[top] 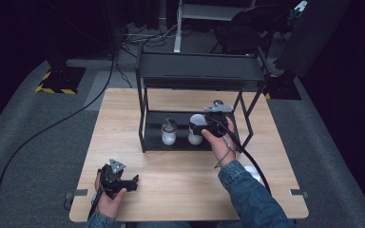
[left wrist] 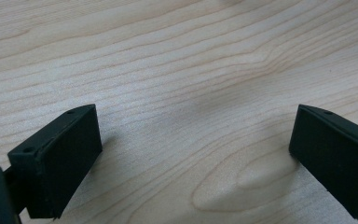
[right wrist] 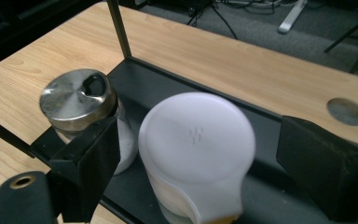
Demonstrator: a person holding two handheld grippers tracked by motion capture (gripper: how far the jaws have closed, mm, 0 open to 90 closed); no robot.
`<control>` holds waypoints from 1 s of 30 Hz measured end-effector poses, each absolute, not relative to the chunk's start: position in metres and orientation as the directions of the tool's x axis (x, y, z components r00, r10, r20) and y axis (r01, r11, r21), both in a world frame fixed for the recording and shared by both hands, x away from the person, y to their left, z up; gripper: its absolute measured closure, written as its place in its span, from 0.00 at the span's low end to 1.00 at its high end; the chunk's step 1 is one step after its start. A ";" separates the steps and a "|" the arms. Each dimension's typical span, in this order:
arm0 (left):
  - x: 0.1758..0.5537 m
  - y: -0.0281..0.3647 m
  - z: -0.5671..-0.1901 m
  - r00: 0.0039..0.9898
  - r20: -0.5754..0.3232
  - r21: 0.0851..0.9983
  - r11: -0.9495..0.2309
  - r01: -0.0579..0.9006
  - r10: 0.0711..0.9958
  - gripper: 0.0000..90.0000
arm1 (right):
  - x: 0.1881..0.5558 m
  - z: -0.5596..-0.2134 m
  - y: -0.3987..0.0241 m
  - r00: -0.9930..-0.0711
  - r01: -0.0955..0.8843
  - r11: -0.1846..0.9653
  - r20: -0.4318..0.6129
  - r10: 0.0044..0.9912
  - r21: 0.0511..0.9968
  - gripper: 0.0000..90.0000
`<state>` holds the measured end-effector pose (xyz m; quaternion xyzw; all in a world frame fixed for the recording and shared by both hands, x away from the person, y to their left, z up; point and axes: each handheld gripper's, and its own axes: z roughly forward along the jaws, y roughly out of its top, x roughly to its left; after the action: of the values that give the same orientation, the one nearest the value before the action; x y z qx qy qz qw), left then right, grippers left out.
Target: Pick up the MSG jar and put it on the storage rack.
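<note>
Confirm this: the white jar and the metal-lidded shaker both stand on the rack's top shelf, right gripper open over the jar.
Wrong shelf. The white jar and shaker stand on the rack's bottom shelf, as the high view shows. The right gripper is open over the jar.

I was working in what looked like a recording lab or studio: black drapes closed off the room from 9 through 3 o'clock, grey carpet [top: 38, 142] lay under a lone wooden counter [top: 123, 123], cables [top: 52, 128] trailed across the floor, and a hazard-taped stand base [top: 61, 79] sat at 10 o'clock.
</note>
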<state>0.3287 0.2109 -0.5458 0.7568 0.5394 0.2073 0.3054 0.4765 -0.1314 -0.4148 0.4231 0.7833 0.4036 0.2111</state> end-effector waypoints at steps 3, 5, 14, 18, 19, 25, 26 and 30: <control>0.329 0.211 -0.546 0.333 -0.014 0.684 -0.234 0.691 0.943 0.02 | 0.470 -0.406 -0.134 -0.551 0.483 0.316 0.003 0.834 0.816 0.15; 0.329 0.211 -0.546 0.333 -0.013 0.684 -0.234 0.691 0.943 0.02 | 0.466 -0.401 -0.137 -0.553 0.477 0.312 0.005 0.833 0.822 0.15; 0.328 0.211 -0.546 0.330 -0.013 0.684 -0.232 0.692 0.944 0.02 | 0.444 -0.378 -0.150 -0.561 0.462 0.289 0.024 0.827 0.838 0.15; 0.328 0.211 -0.546 0.329 -0.014 0.684 -0.231 0.692 0.944 0.02 | 0.435 -0.370 -0.157 -0.565 0.453 0.280 0.030 0.824 0.847 0.15; 0.328 0.211 -0.546 0.329 -0.013 0.684 -0.231 0.692 0.944 0.02 | 0.433 -0.368 -0.159 -0.566 0.449 0.278 0.029 0.824 0.849 0.15; 0.328 0.211 -0.546 0.329 -0.014 0.684 -0.231 0.692 0.944 0.02 | 0.419 -0.360 -0.169 -0.576 0.431 0.274 0.028 0.817 0.860 0.15; 0.328 0.211 -0.546 0.328 -0.014 0.685 -0.230 0.692 0.945 0.02 | 0.416 -0.359 -0.171 -0.577 0.430 0.273 0.030 0.816 0.861 0.15; 0.328 0.211 -0.546 0.328 -0.014 0.684 -0.230 0.692 0.944 0.02 | 0.407 -0.356 -0.177 -0.584 0.422 0.271 0.031 0.811 0.865 0.14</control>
<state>0.3278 0.2109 -0.5457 0.7563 0.5410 0.2079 0.3036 0.4073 -0.1770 -0.3561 0.4016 0.7673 0.4508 0.2159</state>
